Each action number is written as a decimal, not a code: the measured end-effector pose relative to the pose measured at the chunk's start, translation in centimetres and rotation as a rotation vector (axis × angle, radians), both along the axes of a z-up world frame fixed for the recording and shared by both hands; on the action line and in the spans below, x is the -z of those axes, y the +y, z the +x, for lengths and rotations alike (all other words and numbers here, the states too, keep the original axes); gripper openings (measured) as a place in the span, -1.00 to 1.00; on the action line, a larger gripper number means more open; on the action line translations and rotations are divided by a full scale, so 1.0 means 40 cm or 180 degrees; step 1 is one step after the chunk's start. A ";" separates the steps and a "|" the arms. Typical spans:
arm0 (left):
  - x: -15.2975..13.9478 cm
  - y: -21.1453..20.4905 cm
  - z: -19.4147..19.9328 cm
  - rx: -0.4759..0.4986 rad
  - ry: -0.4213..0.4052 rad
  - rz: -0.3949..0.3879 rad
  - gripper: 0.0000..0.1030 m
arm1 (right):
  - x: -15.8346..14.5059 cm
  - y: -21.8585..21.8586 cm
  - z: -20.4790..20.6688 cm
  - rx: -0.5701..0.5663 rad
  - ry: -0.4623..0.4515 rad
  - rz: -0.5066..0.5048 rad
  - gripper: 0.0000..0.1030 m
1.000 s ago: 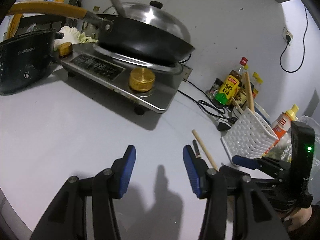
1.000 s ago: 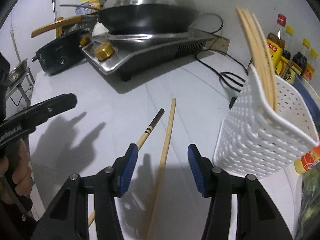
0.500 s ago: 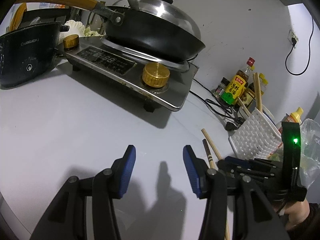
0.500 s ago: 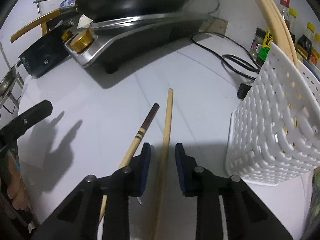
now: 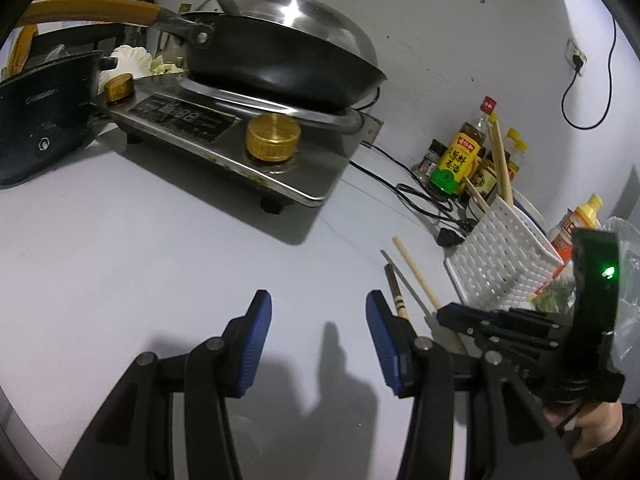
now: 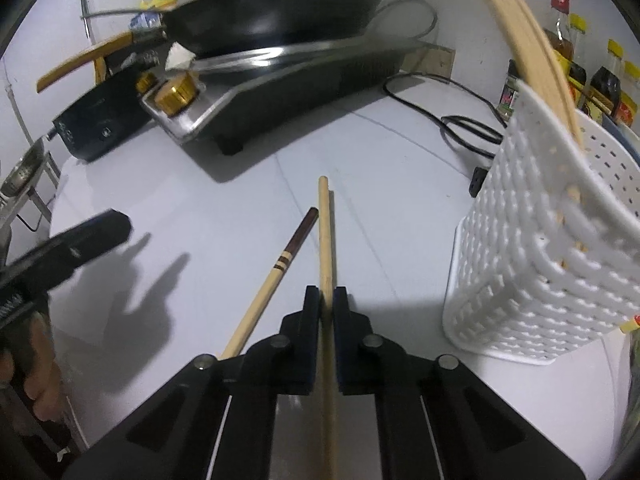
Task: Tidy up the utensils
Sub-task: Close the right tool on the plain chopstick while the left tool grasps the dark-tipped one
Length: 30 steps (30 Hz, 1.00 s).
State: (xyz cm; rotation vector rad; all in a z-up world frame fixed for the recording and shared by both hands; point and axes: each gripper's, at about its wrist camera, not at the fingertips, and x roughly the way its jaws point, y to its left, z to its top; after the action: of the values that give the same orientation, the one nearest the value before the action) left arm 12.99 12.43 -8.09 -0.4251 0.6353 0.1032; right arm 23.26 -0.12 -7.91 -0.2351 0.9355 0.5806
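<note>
My right gripper point(image 6: 327, 300) is shut on a plain wooden chopstick point(image 6: 325, 236), held just above the grey counter, its tip pointing at the stove. A second chopstick with a dark banded end point(image 6: 280, 268) lies on the counter just to its left. Both show in the left wrist view, the plain one point(image 5: 416, 272) and the dark-tipped one point(image 5: 394, 290), with the right gripper point(image 5: 460, 316) over them. A white perforated utensil basket point(image 6: 540, 264) holding several chopsticks stands to the right; it also shows in the left wrist view point(image 5: 500, 256). My left gripper point(image 5: 318, 316) is open and empty above the counter.
A gas stove point(image 5: 224, 136) with a lidded black wok point(image 5: 280, 60) stands at the back left, with a black appliance point(image 5: 44, 120) beside it. Sauce bottles point(image 5: 460, 156) and a black power cord point(image 5: 420, 196) sit by the wall behind the basket.
My right gripper has closed from wide open onto the plain chopstick and lifted it slightly. My left gripper stayed open and drifted a little.
</note>
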 end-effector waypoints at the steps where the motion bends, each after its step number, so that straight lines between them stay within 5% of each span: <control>1: -0.001 -0.006 0.001 0.0009 0.0004 0.0010 -0.06 | -0.007 -0.003 -0.004 -0.0006 -0.0015 0.0028 -0.88; 12: 0.003 -0.115 0.036 0.0316 0.0152 0.0144 -0.05 | -0.114 -0.074 -0.053 -0.0095 -0.0249 0.0333 -0.88; 30: 0.056 -0.274 0.098 0.0720 0.0623 0.0745 -0.05 | -0.181 -0.194 -0.096 -0.0102 -0.0479 0.0608 -0.88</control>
State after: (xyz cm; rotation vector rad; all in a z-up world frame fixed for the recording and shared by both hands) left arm 16.91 1.45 -10.33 -0.1157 0.8495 0.0030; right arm 19.43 -7.89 -0.66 -0.1205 0.7268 0.6683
